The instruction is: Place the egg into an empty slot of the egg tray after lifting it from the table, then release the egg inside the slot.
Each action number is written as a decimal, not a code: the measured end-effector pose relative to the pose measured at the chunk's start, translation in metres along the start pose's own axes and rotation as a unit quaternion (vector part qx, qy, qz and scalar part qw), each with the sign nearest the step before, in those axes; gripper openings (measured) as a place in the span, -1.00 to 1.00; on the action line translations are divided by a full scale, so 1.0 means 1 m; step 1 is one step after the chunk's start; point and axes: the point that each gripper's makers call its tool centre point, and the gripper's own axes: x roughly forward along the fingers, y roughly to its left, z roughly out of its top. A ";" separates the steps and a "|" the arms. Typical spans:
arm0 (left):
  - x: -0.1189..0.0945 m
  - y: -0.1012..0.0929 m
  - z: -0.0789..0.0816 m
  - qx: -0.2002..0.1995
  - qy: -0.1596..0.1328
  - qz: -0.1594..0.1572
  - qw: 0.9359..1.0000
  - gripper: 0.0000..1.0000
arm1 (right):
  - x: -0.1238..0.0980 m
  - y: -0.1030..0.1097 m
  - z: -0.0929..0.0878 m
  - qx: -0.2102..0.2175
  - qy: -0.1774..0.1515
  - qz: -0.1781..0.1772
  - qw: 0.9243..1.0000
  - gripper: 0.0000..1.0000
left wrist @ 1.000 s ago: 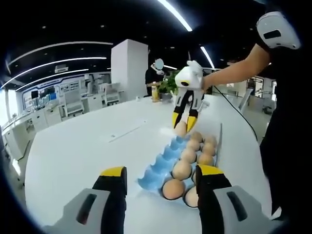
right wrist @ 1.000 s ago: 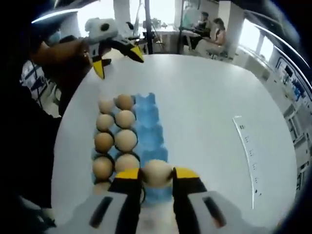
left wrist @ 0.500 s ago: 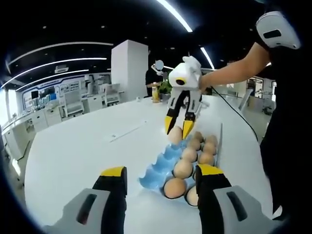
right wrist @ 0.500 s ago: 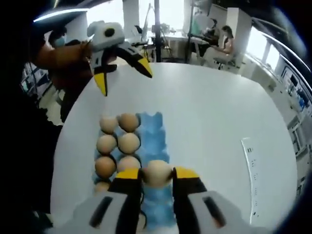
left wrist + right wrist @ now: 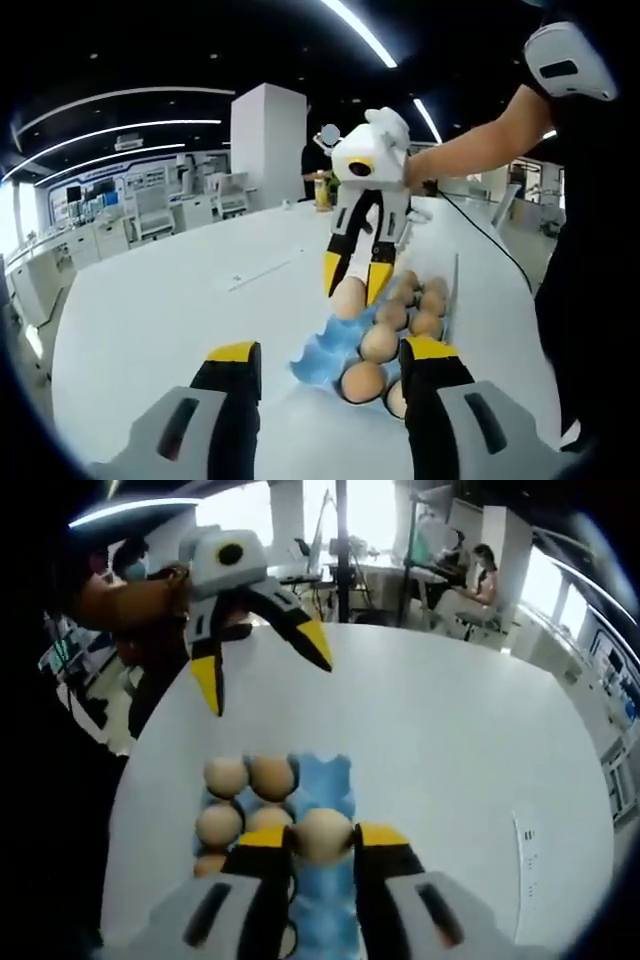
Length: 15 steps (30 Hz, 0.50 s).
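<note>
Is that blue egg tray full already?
No. The egg tray has eggs in two rows, but its blue row is bare. The right gripper holds an egg above it.

My left hand-held gripper point(image 5: 325, 375) has grey bodies with dark oval slots, black fingers and yellow tips. My right hand-held gripper point(image 5: 322, 842) looks the same; in the left gripper view its housing is white and a thin black cable trails from it. I wear dark clothing with short sleeves.

Open-plan office or showroom-type hall. Large white round table point(image 5: 150, 310). Dark ceiling with long light strips point(image 5: 120, 128). White square pillar point(image 5: 267, 140); rows of white desks and chairs point(image 5: 150, 215) behind. People seated at a far desk point(image 5: 470, 575) by bright windows.
</note>
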 end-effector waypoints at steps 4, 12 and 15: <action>-0.002 0.001 0.000 -0.001 -0.003 0.002 1.000 0.13 | 0.009 0.002 0.009 -0.008 -0.002 0.006 1.000 -0.52; -0.007 0.004 -0.002 -0.003 -0.004 0.007 1.000 0.12 | 0.027 0.001 0.025 -0.017 -0.013 0.013 1.000 -0.52; -0.008 0.005 -0.002 -0.005 -0.005 0.008 1.000 0.12 | 0.033 0.001 0.026 -0.014 -0.013 0.015 1.000 -0.52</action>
